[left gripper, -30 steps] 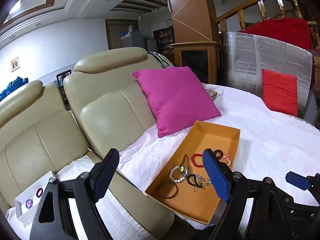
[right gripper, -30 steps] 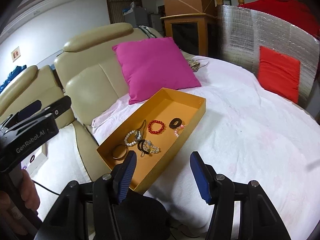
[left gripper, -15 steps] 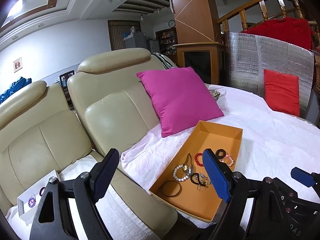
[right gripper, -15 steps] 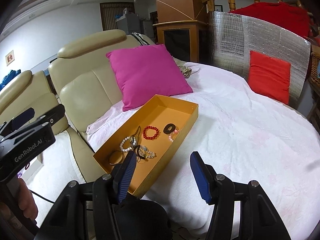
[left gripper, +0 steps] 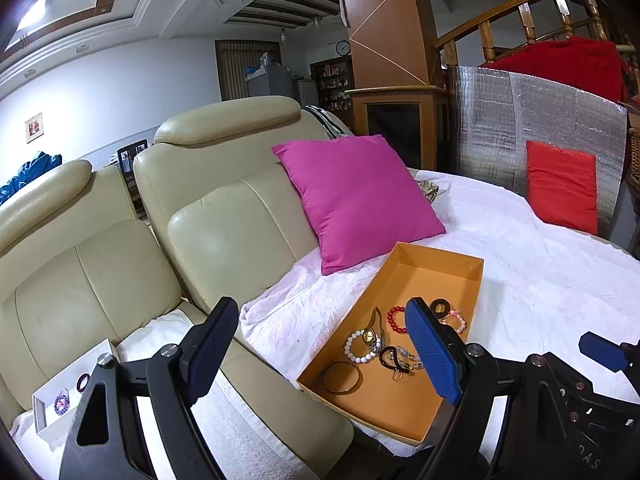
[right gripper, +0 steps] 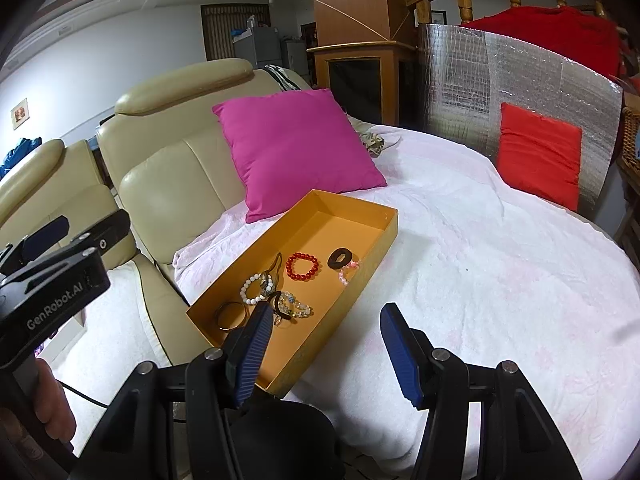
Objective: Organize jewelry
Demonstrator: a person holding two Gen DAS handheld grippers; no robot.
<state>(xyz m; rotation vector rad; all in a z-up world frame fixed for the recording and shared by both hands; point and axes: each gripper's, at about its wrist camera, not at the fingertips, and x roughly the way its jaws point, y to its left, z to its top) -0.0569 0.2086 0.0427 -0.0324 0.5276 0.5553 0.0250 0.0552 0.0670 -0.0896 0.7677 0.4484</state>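
An orange tray [left gripper: 424, 268] [right gripper: 372, 236] lies on the white-covered round table and holds several pieces: a red bead bracelet [right gripper: 303, 267], a white bead bracelet [right gripper: 252, 289], a watch [left gripper: 370, 336], a dark bangle [left gripper: 341, 377], a black ring-shaped piece [right gripper: 339, 258] and a pink bracelet [right gripper: 347, 271]. A white box [left gripper: 60, 392] with a purple bracelet [left gripper: 61, 396] and a dark ring [left gripper: 82, 382] sits on the sofa seat at the left. My left gripper [left gripper: 320, 354] is open and empty, above the sofa's edge, short of the tray. My right gripper [right gripper: 324, 348] is open and empty over the tray's near corner.
A magenta cushion [left gripper: 356, 196] leans against the cream leather sofa [left gripper: 224, 216] behind the tray. A red cushion [right gripper: 540, 156] rests against a silver foil panel [right gripper: 520, 80] at the back right. The white cloth [right gripper: 500, 260] spreads right of the tray.
Both grippers have drawn back and shifted slightly left; the tray and sofa now sit further right in the left wrist view. Jaws stay open and nothing was picked up.
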